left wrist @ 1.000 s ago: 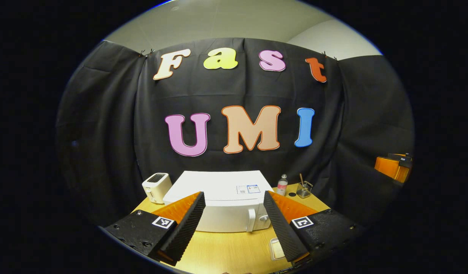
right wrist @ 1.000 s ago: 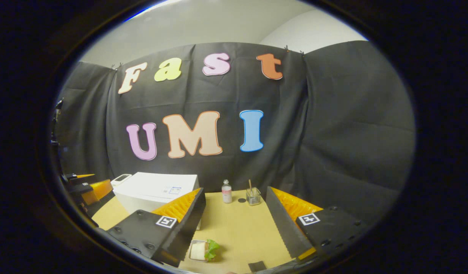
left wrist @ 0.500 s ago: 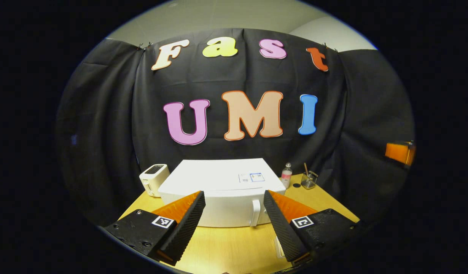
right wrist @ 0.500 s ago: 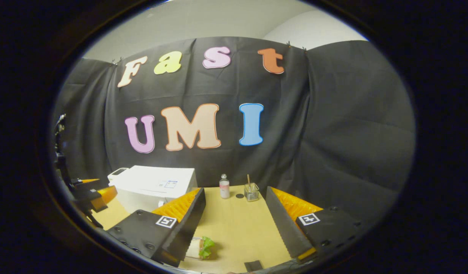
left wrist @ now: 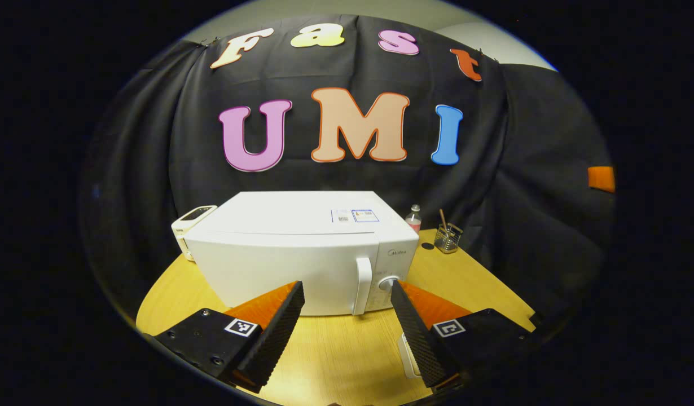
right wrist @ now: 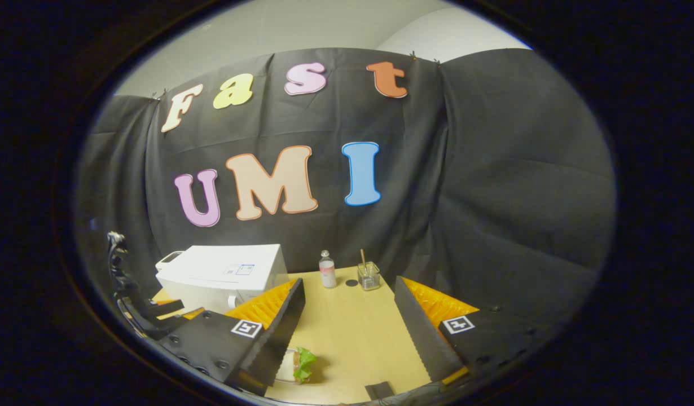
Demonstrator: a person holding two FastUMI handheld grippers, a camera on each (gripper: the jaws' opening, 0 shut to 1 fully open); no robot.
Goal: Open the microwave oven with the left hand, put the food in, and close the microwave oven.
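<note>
A white microwave oven (left wrist: pixel 290 254) stands on the wooden table with its door shut; its vertical handle (left wrist: pixel 361 285) and a round knob (left wrist: pixel 387 283) are at the door's right side. My left gripper (left wrist: pixel 347 324) is open, a short way in front of the door, with the handle between its fingers in the picture. In the right gripper view the microwave oven (right wrist: pixel 220 276) is at the left, and the food (right wrist: pixel 303 365), a sandwich with green lettuce in a small dish, lies on the table just ahead of my open right gripper (right wrist: pixel 347 327), partly behind its left finger.
A white toaster (left wrist: pixel 192 223) stands left of the microwave oven. A small bottle (right wrist: pixel 326 270) and a glass jar with a stick (right wrist: pixel 368 276) sit at the table's back. A white dish edge (left wrist: pixel 408 355) peeks beside my left gripper's right finger. A dark flat piece (right wrist: pixel 380 390) lies at the near table edge.
My left gripper has moved down and closer to the microwave oven, whose door front now faces it. My right gripper has shifted slightly; the food stays on the table.
</note>
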